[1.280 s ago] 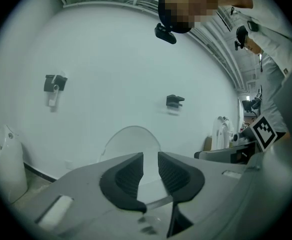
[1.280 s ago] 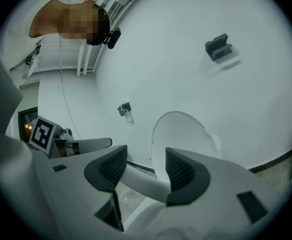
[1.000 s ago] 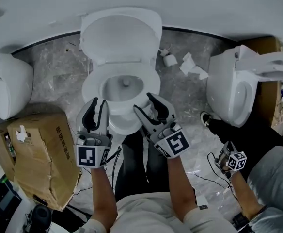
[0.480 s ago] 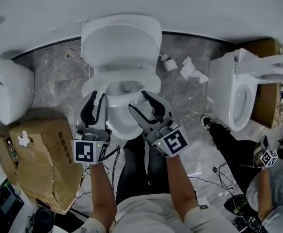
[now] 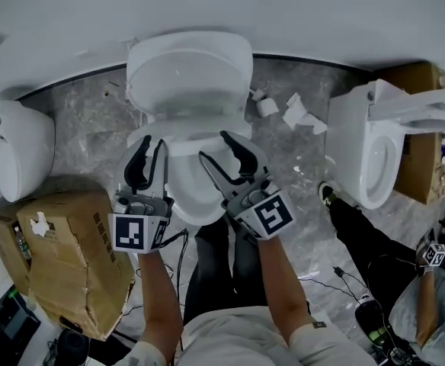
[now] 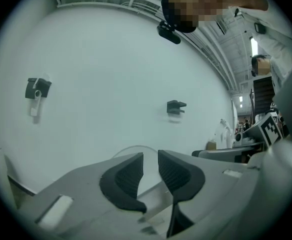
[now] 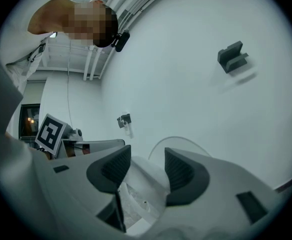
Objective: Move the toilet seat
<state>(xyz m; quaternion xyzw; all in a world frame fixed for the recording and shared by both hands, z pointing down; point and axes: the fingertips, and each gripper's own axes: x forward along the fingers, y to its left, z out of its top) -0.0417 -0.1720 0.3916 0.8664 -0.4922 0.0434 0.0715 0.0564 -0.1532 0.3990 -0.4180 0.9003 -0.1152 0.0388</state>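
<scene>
At the front rim of the toilet bowl (image 5: 192, 201), the left gripper (image 5: 152, 145) and the right gripper (image 5: 213, 148), each clamped on the toilet seat (image 5: 188, 147), have raised it off the bowl, so the lift is probably midway; only the gripper views show its white edge pinched between the pads (image 6: 121, 181).

The toilet seat (image 5: 196, 137) is white, the floor (image 5: 85, 113) grey with marble veining. At eight o'clock a box (image 5: 62, 258) is brown. The left gripper (image 5: 151, 147) and right gripper (image 5: 212, 145) are grey with black pads (image 6: 123, 181), their cubes (image 5: 135, 233) black-and-white squares.
</scene>
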